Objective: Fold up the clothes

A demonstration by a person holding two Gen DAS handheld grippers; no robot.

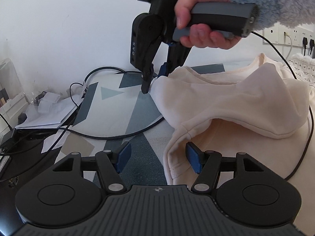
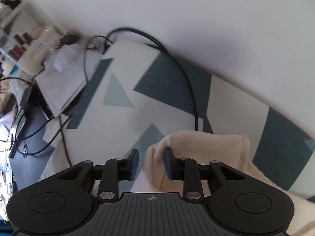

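Cream sweatshirt [image 1: 232,106] fabric is seen spread over a bed cover [image 1: 118,106] patterned with white, teal and pale blue triangles, and everything else is placed here in relation to that garment. It is bunched rather than flat: a thick fold is draped across its middle, with a hemmed opening showing beneath the fold.

The left gripper [image 1: 158,157] is seen at the near edge of the garment with its jaws spread wide. One blue pad [image 1: 194,158] is set over the cream hem and the other is over the bare cover just beside the garment; nothing is clamped between them.

The right gripper [image 1: 154,78] is held at the far corner of the garment by a hand [image 1: 198,29] wrapped round a grey handle, a fluffy blue sleeve [image 1: 275,2] covering the wrist. In the right wrist view its jaws [image 2: 150,162] are seen parted, with a rounded cuff-like end of the garment [image 2: 196,151] lying between the pads and against the right-hand one; the left-hand pad [image 2: 133,163] is clear of the cloth, so the fabric is not pinched.

A black cable [image 1: 122,135] is looped over the cover beyond the garment, and part of it is hidden under the cloth. Papers [image 1: 47,116] and further wires are piled off the cover's edge, well apart from the garment. Behind the garment, wall sockets [image 1: 287,37] are mounted on the white wall [image 1: 69,19], and a knitted white blanket [image 1: 303,64] is seen just past the garment's far side.
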